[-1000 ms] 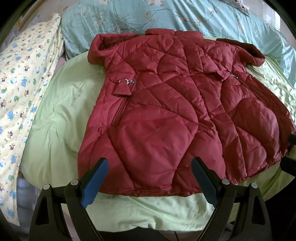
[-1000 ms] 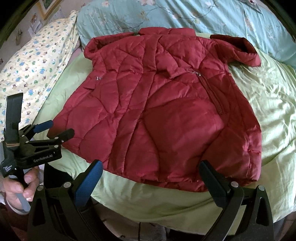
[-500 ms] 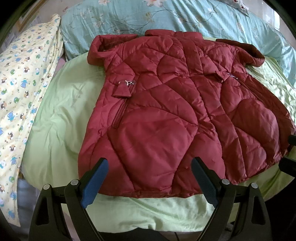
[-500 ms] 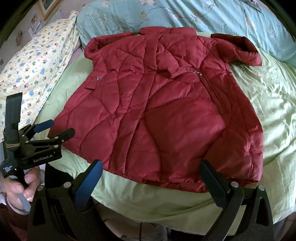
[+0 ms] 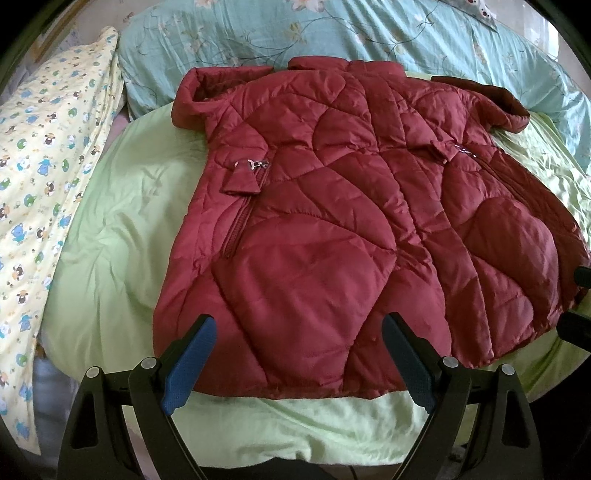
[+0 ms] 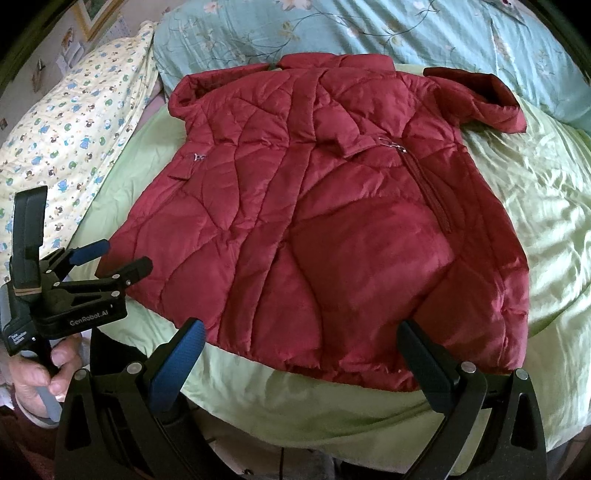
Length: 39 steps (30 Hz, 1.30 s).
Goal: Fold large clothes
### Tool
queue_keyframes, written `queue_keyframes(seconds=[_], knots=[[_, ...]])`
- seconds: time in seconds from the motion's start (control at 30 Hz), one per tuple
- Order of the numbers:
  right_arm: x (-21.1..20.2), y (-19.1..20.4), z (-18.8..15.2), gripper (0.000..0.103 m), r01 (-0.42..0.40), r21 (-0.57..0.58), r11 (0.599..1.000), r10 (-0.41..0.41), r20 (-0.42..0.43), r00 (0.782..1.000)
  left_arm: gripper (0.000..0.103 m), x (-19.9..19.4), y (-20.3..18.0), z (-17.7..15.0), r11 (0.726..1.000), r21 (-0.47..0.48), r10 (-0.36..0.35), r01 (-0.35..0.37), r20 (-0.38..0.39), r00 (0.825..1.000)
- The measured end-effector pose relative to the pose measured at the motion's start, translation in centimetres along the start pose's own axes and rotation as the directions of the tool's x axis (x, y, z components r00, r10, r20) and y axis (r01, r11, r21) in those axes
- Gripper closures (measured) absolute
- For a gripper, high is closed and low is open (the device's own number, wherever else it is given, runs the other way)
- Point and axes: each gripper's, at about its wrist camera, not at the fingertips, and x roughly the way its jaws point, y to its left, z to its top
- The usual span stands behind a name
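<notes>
Left wrist view first: your left gripper (image 5: pixel 299 360) hangs wide apart and empty just short of the hem of the red quilted jacket (image 5: pixel 332 229), a stance that suits lining up a grab on the bottom edge before the first fold. That jacket lies spread flat, front up, on the pale green sheet (image 5: pixel 110 236) of the bed, collar toward the teal floral pillow (image 5: pixel 369 33) and hem toward you. Its shell is glossy, puffy nylon stitched in curved panels, so expect it to spring back and slide when you fold it. A zipped pocket (image 5: pixel 240 225) with a small flap and metal pull sits on one side. A yellow animal-print cloth (image 5: pixel 48 177) lies beside the sheet. Right wrist view: your right gripper (image 6: pixel 299 363) is likewise spread wide with nothing in it, poised over the hem near the other corner. Here the short sleeve (image 6: pixel 480 99) with its darker lining juts out over the wrinkled sheet, and both sleeves look unfolded, though the far edge is too distorted to be sure. Your left hand (image 6: pixel 44 373) holds its tool beside the jacket's side edge.
</notes>
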Motion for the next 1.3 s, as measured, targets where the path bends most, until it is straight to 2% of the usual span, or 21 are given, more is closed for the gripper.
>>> queue_keyframes(seconds=[0.5,0.6,0.73,0.87,0.93,1.1,1.3], knots=[[0.0,-0.8,1.9,0.000,-0.026,0.026,0.999,0.025,0.052,0.998,0.011,1.9,0.9,1.7,0.999,-0.013,-0.040,0.039,-0.051,0.998],[0.1,-1.4,2.5,0.000,-0.015,0.034,0.999,0.013,0.056,0.998,0.011,2.3,1.3,2.4,0.999,-0.023,-0.034,0.033,-0.048,0.998],[0.2,-2.7,3.6,0.000,0.042,0.022,0.999,-0.044,0.085,0.995,0.011,2.6,1.5,3.3,1.000,-0.009,0.001,-0.001,-0.010,1.000],[-0.1,-4.5,5.3,0.000,0.077,0.040,0.996,-0.082,0.128,0.988,0.011,3.4,1.6,4.5,1.000,-0.002,0.014,-0.014,-0.015,1.000],[-0.1,-5.7,6.3,0.000,0.068,0.067,0.995,-0.076,0.133,0.988,0.011,3.8,1.8,5.1,1.000,-0.015,0.012,-0.012,-0.025,1.000],[-0.5,-8.7,9.4,0.000,0.052,0.129,0.990,-0.071,0.154,0.986,0.011,5.5,2.9,6.7,0.998,-0.054,-0.021,0.017,-0.078,0.997],[-1.1,-12.0,13.8,0.001,0.093,0.157,0.983,-0.126,0.210,0.970,0.011,7.3,3.3,8.4,0.996,-0.068,-0.064,0.057,-0.105,0.992]])
